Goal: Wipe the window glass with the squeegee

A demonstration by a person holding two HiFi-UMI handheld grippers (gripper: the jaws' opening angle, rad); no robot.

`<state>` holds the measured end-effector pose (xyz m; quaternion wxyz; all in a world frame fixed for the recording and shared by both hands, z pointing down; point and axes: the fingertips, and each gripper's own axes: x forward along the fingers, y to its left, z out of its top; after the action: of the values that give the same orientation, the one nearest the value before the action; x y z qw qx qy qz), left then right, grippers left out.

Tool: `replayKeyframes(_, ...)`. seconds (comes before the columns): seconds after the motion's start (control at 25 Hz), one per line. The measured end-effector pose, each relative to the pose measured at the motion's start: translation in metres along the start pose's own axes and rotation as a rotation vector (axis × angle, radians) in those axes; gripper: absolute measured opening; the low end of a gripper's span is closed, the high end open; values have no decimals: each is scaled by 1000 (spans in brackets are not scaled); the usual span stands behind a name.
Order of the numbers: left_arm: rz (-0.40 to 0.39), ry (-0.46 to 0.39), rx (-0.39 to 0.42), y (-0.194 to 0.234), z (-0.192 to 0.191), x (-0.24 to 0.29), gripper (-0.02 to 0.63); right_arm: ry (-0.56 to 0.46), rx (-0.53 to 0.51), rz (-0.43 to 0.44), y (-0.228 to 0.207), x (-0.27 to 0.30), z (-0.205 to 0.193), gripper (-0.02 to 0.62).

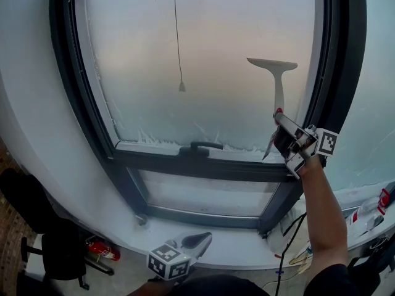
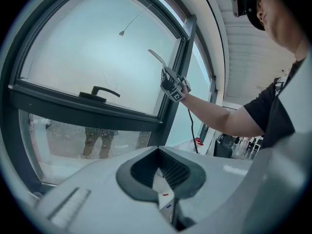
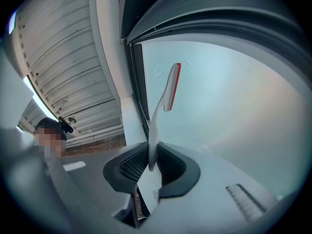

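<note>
White squeegee (image 1: 276,79) upright at frosted window glass (image 1: 203,73)

The white window sill (image 1: 241,248) runs just past the left gripper's (image 1: 205,236) fingertips. Further along, straight down from the right gripper's (image 1: 282,125) fingers, a black cable (image 1: 285,248) trails over it, with some white and red bottles (image 1: 373,207) out beyond that, too small to read. Way off left of the left fingers, the floor (image 1: 7,227) has a black chair (image 1: 43,239) and a small red thing (image 1: 102,250).

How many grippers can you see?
2. The right gripper is up at the glass, shut on the squeegee; the left gripper is low by the sill, holding nothing.
</note>
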<state>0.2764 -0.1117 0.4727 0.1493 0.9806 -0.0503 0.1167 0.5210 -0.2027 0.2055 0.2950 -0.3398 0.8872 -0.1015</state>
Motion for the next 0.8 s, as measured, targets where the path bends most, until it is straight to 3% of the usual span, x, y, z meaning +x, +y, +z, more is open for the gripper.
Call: replayKeyframes(0.8, -15, 57, 15, 12, -4, -1, 0, -9, 107, -52, -30, -50, -71, 81)
